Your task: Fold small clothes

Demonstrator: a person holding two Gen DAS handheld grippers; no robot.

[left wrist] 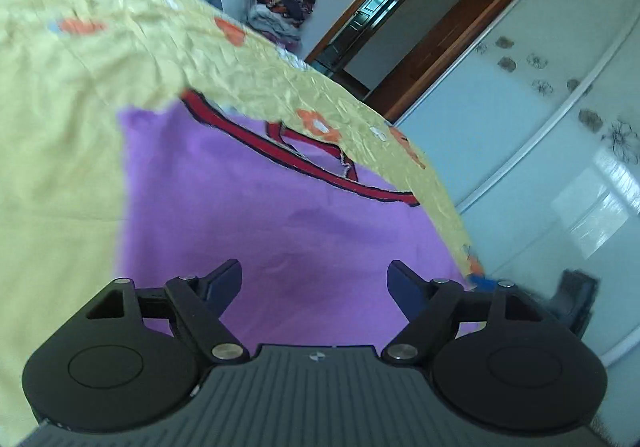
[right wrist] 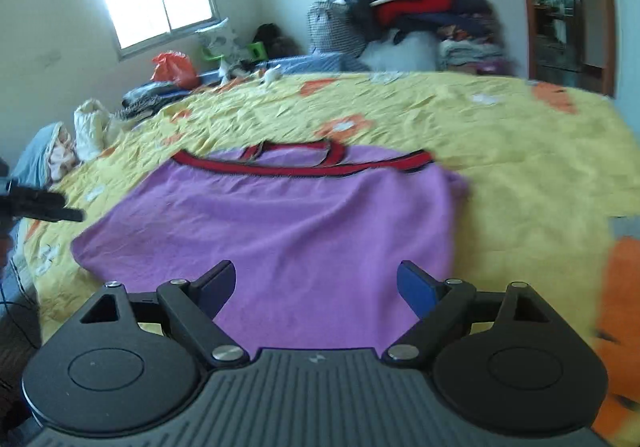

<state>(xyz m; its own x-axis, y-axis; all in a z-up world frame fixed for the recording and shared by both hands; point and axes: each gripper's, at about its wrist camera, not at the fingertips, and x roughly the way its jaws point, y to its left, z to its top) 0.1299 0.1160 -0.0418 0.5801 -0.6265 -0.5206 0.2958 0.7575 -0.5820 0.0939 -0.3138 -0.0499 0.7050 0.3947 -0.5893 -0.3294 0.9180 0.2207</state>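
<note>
Purple garment with red trim lies flat on the yellow bedspread, at 12 o'clock from both grippers, left gripper and right gripper, fingers spread and empty.

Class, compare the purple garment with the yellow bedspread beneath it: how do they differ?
The purple garment is plain with red trim; the yellow bedspread carries orange flowers. The garment is small; the bedspread covers the whole bed. The garment lies fairly smooth; the bedspread looks crinkled. Both lie flat.
</note>
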